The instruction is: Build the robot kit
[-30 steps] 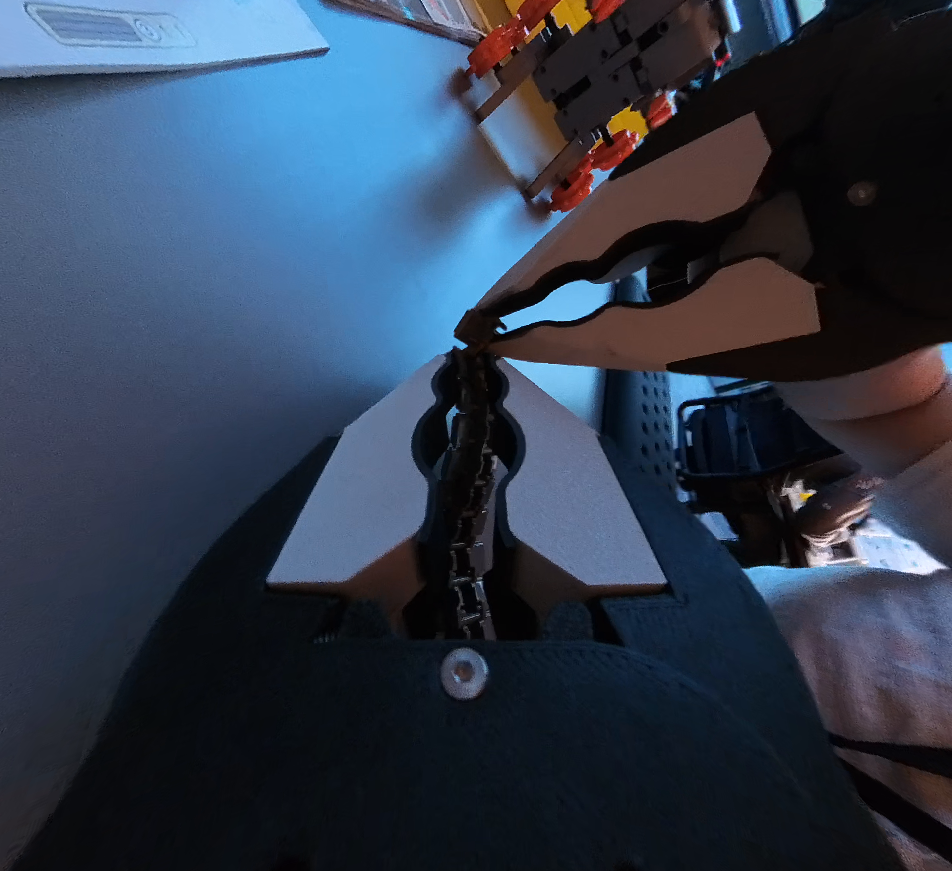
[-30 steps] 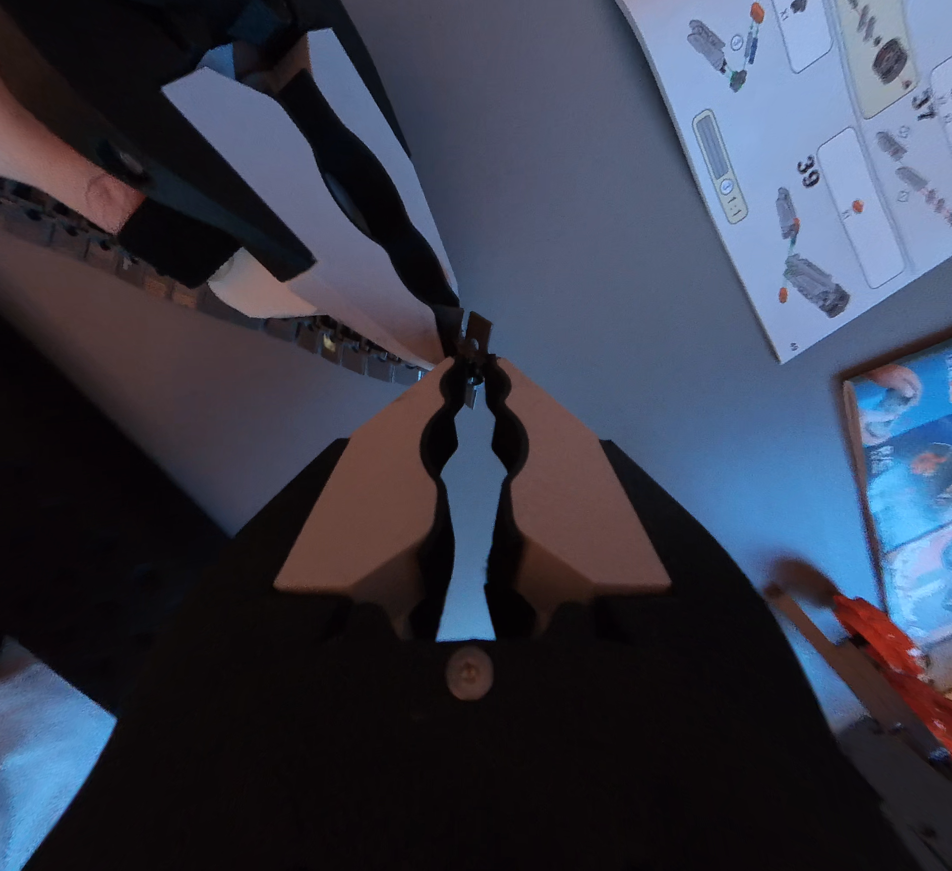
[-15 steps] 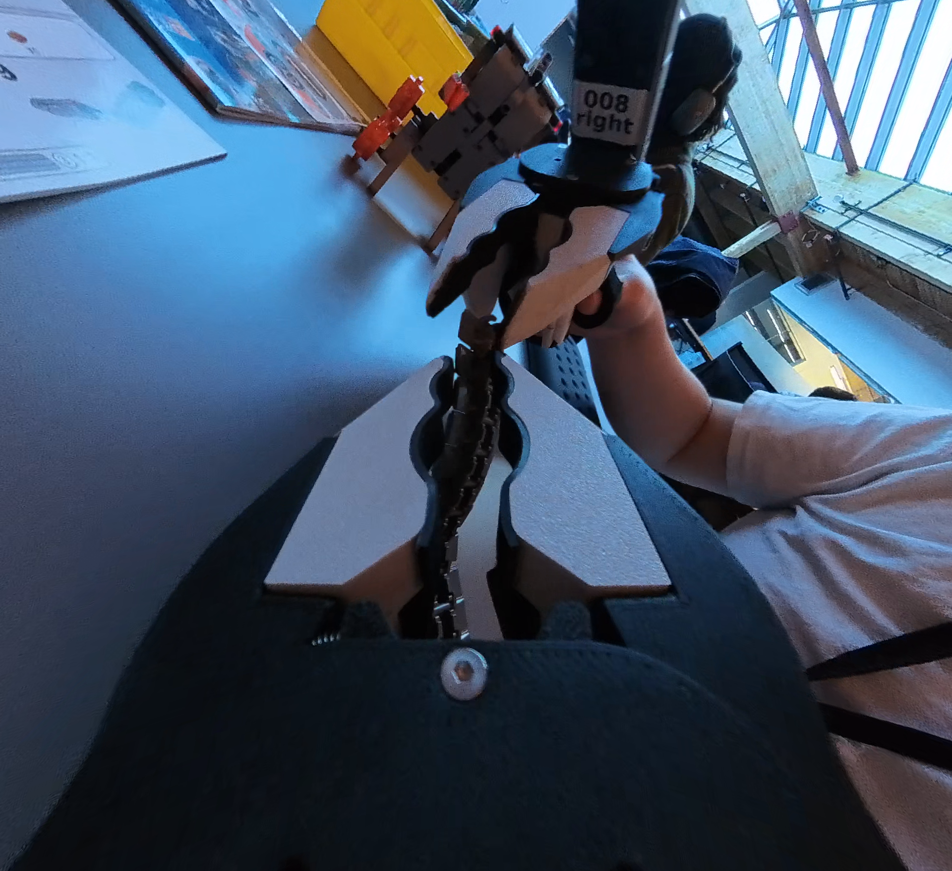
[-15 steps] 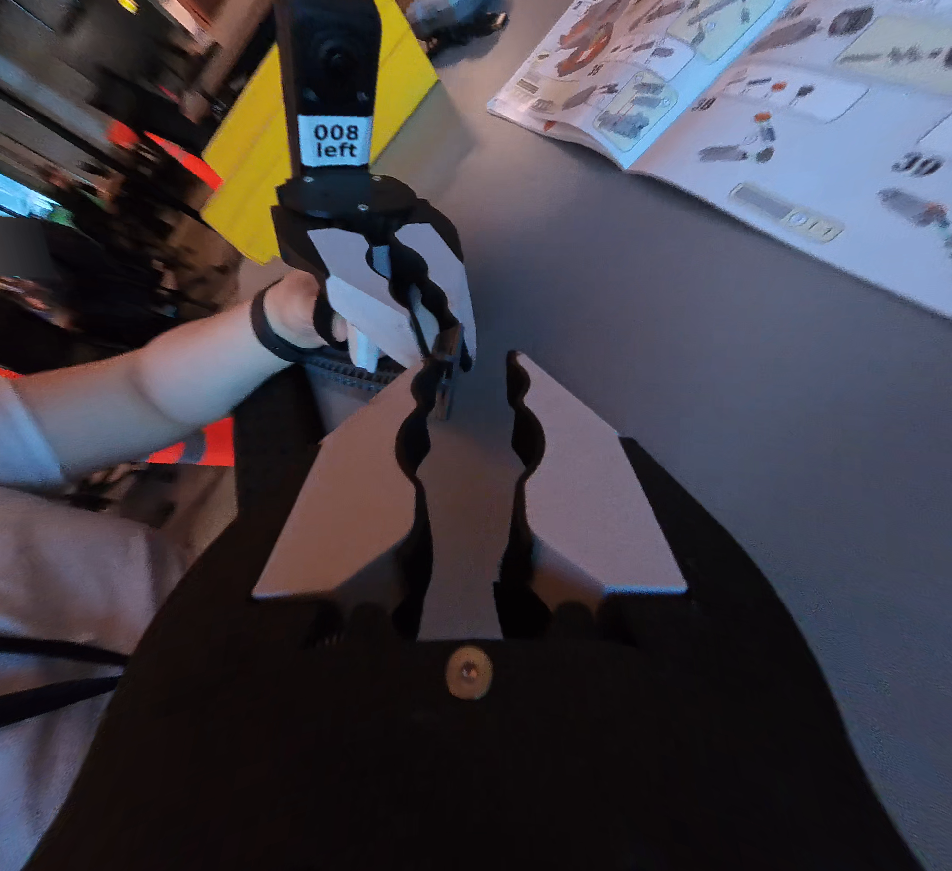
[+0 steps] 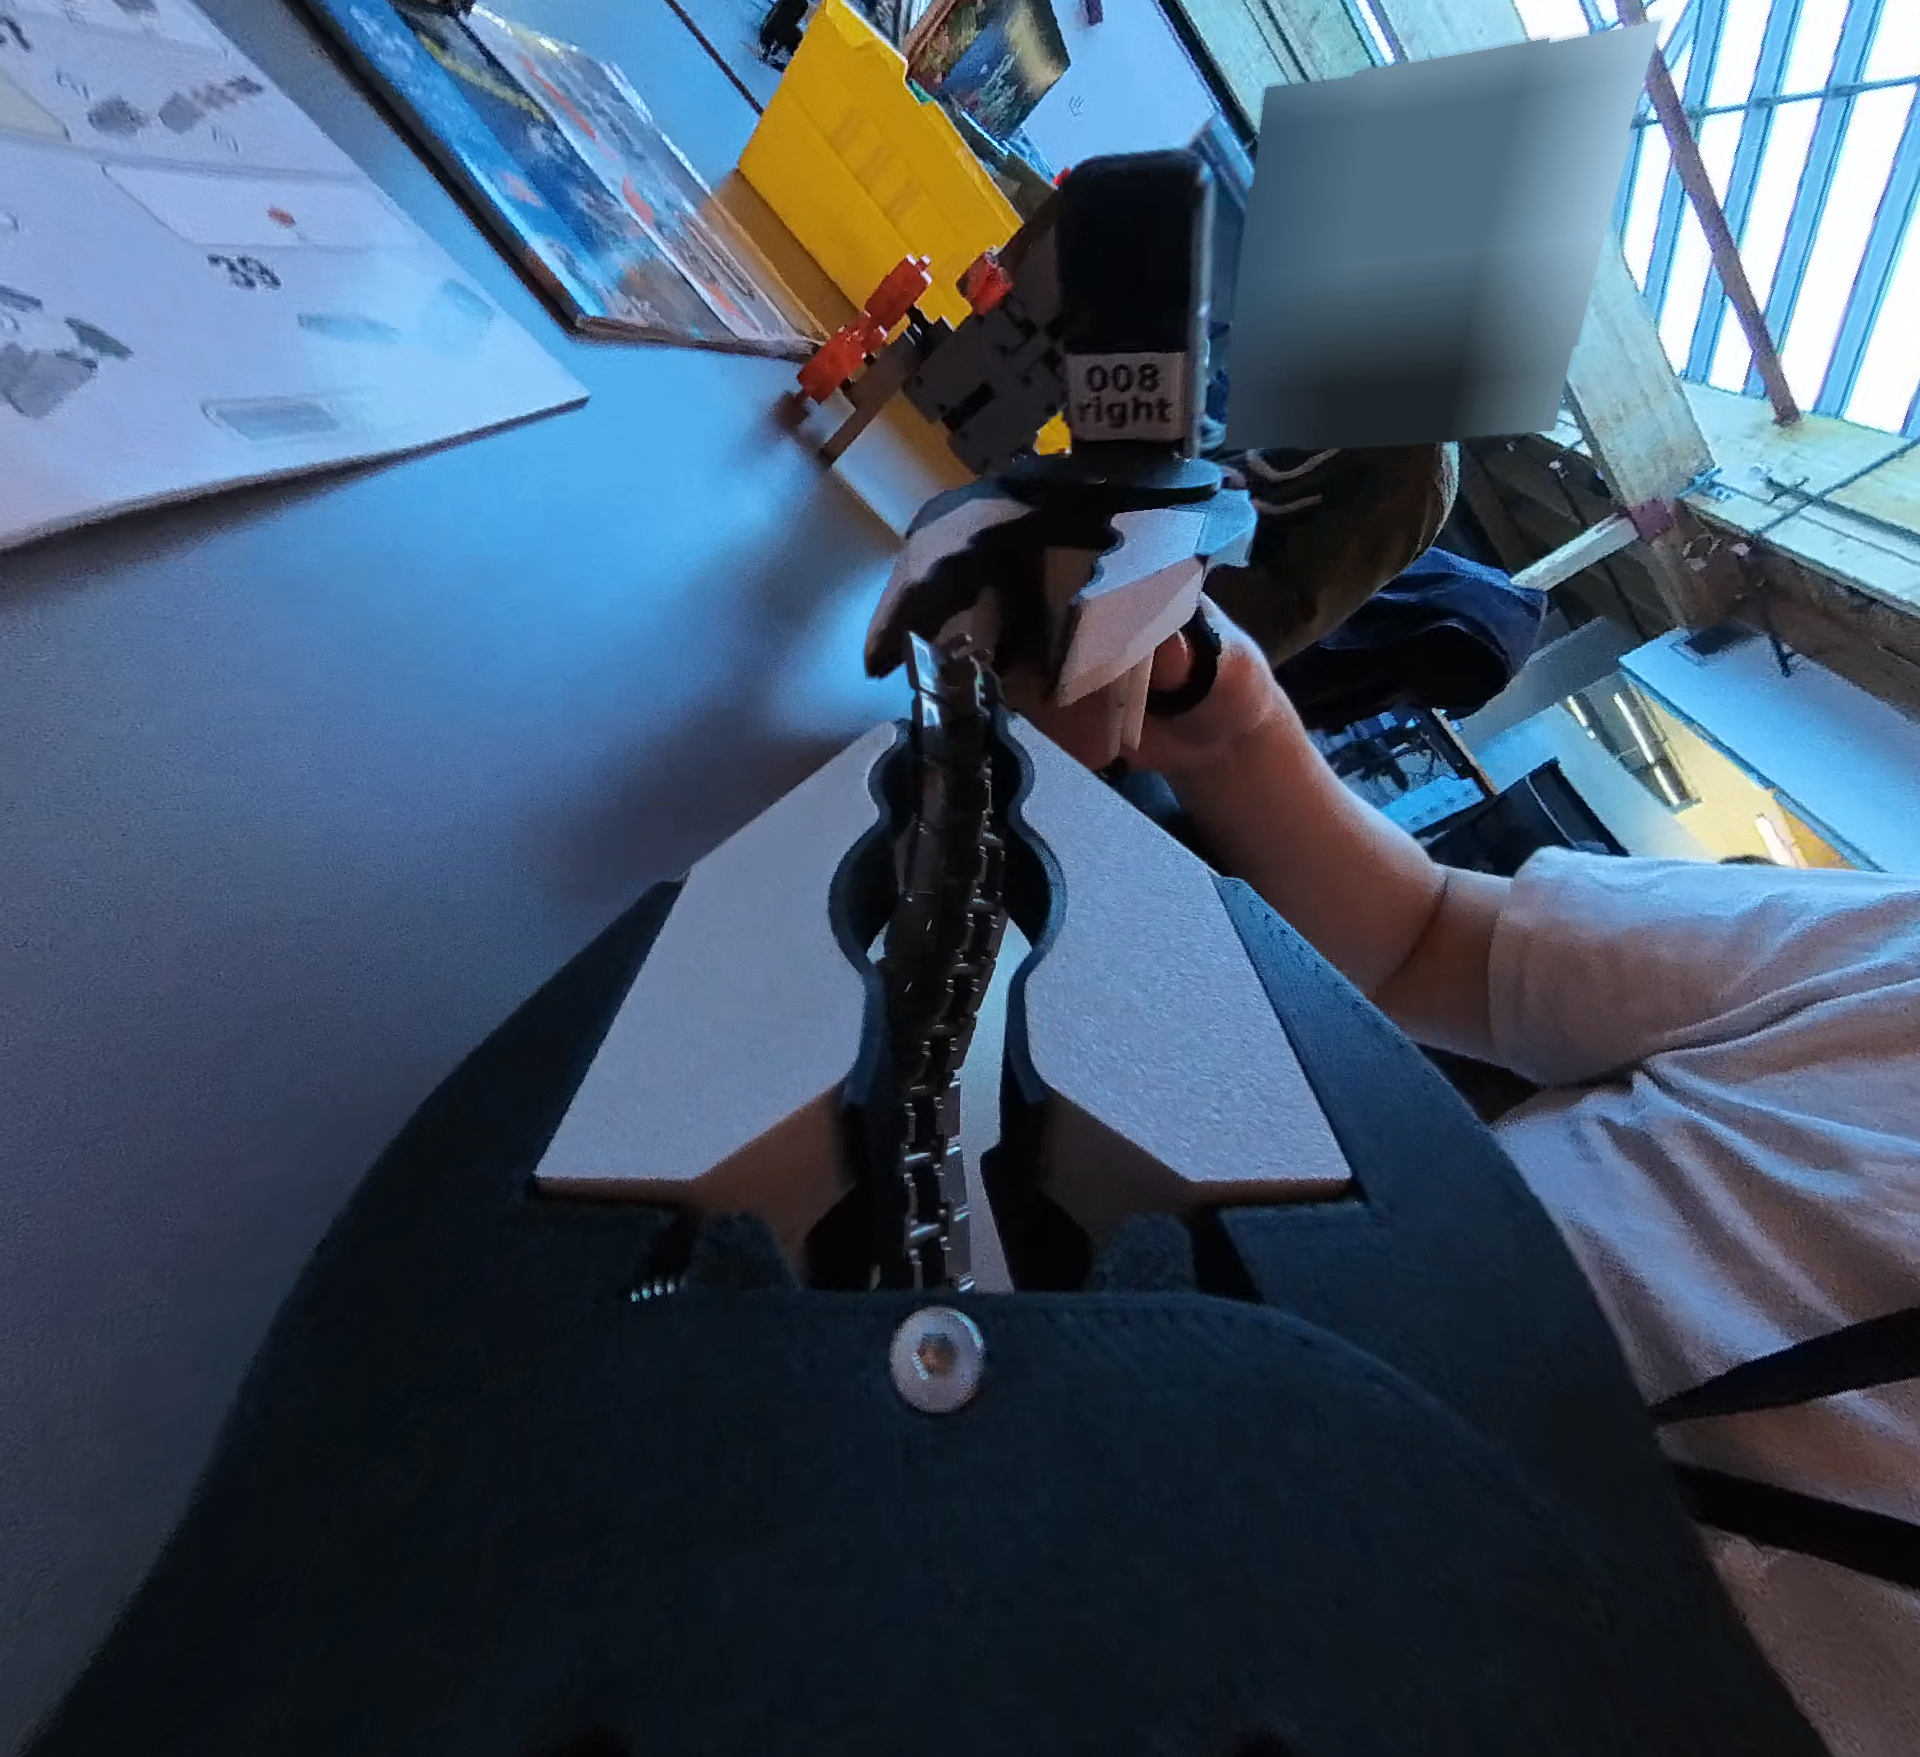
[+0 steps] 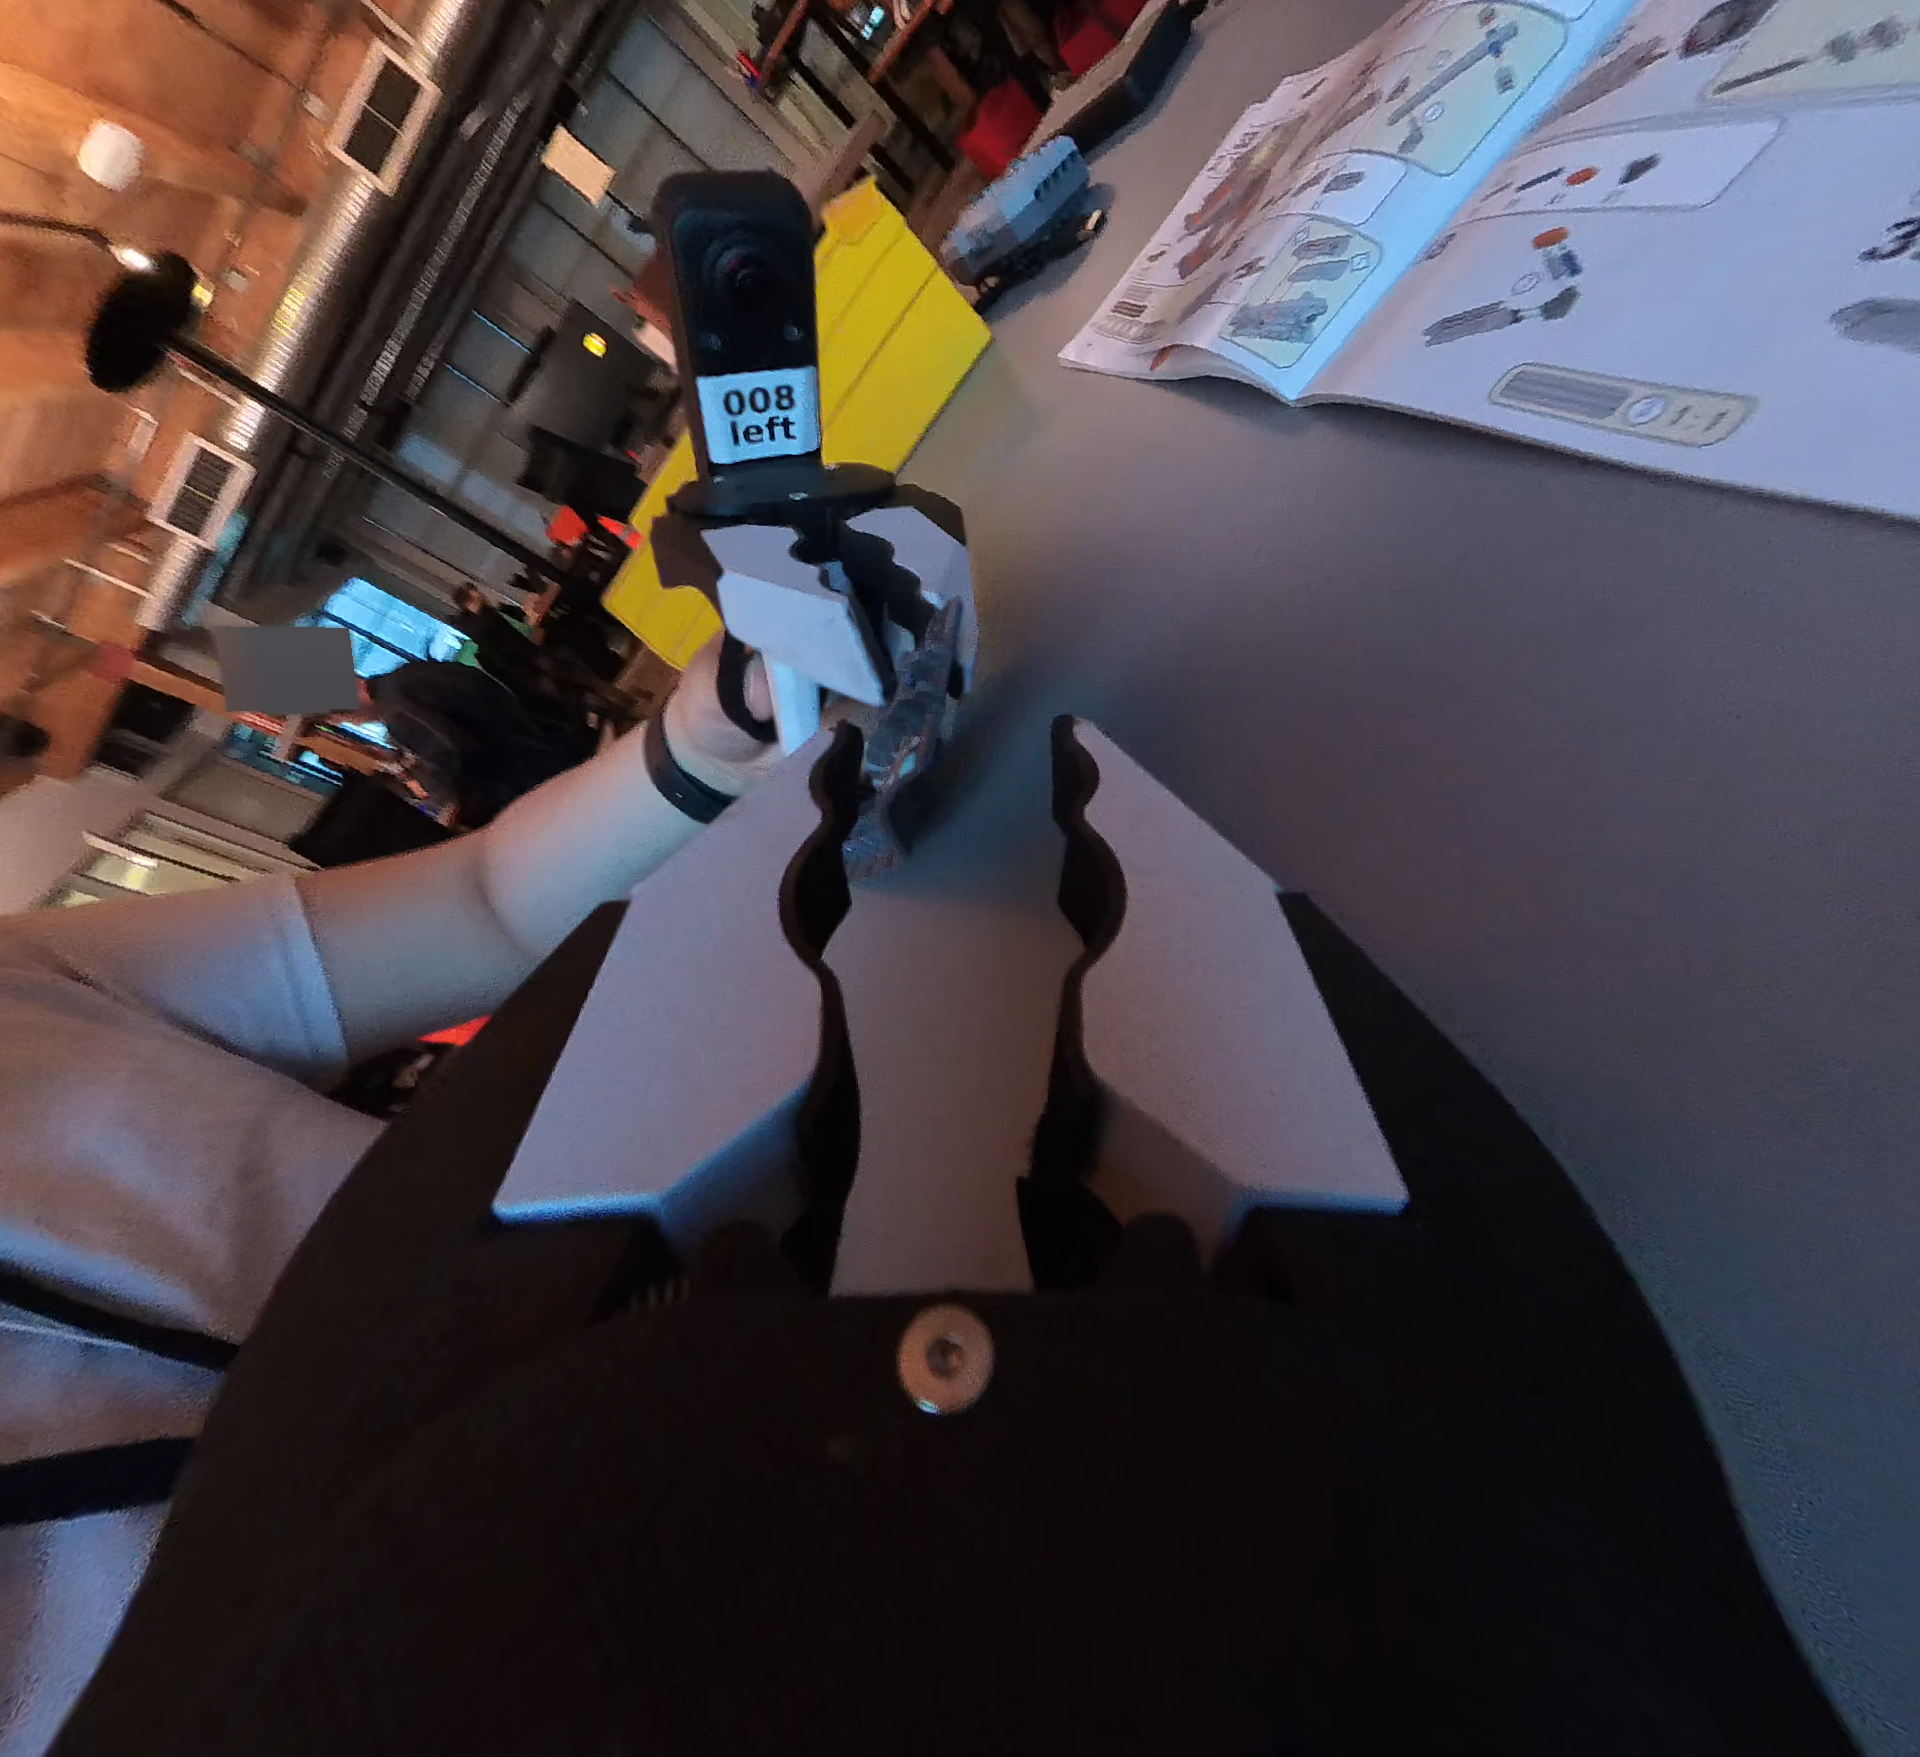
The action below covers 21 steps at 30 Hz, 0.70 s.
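My left gripper (image 5: 951, 736) is shut on a dark chain of linked track pieces (image 5: 935, 980). The chain runs along the gap between the fingers and sticks out a little past the tips. My right gripper (image 6: 951, 741) is open and empty, held just short of the chain's free end (image 6: 909, 741). In the left wrist view the right gripper (image 5: 987, 658) faces me with its jaws apart just beyond the chain's tip. In the right wrist view the left gripper (image 6: 920, 679) faces me, clamped on the chain. Both are held above the grey table (image 5: 312, 772).
An open instruction booklet (image 5: 208, 253) lies on the table and also shows in the right wrist view (image 6: 1558, 253). A blue box (image 5: 582, 180), a yellow bin (image 5: 873, 180) and a dark brick model with orange pegs (image 5: 966, 357) stand beyond. A person's arm (image 5: 1330, 876) is at the right. My left and right fingertips are right by each other.
The right gripper was shut on the chain's end a second ago; it has opened, let go and drawn back a little. Both views have tilted up from the table.
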Each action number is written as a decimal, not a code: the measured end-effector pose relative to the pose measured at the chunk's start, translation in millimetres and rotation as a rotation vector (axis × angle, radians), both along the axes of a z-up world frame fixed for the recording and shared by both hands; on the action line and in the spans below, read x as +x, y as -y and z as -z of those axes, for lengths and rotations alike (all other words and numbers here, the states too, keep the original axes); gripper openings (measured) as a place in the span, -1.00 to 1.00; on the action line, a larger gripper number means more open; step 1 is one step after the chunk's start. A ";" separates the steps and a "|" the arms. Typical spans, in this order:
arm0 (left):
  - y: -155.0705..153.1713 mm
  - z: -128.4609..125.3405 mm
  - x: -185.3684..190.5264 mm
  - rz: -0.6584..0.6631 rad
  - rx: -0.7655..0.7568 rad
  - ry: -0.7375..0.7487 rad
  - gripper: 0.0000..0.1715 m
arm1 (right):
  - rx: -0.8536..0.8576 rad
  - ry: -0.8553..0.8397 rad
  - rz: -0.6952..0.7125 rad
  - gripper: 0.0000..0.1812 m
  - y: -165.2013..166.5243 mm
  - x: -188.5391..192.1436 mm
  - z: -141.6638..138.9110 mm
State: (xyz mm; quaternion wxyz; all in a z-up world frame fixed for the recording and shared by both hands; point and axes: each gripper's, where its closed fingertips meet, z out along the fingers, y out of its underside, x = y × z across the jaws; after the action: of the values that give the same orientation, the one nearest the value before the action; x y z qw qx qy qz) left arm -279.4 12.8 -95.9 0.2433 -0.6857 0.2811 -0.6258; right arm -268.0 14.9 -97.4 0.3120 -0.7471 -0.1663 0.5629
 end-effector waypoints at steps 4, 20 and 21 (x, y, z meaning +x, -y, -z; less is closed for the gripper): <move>7.0 -6.1 1.2 0.029 0.054 0.015 -0.87 | 0.035 0.020 -0.033 -0.71 2.5 -11.2 -5.5; 33.6 1.0 5.1 0.238 -0.184 0.042 -0.80 | -0.049 -0.112 -0.144 -0.92 20.2 -12.1 -13.5; 35.6 2.1 5.4 0.244 -0.170 0.030 -0.80 | -0.053 -0.114 -0.143 -0.92 20.0 -11.9 -12.9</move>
State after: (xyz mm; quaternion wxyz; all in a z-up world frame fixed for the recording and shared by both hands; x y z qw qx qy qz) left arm -273.9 -22.8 -98.0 0.1108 -0.6550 0.3047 -0.6825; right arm -279.9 -5.1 -84.5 0.2604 -0.7080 -0.1862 0.6295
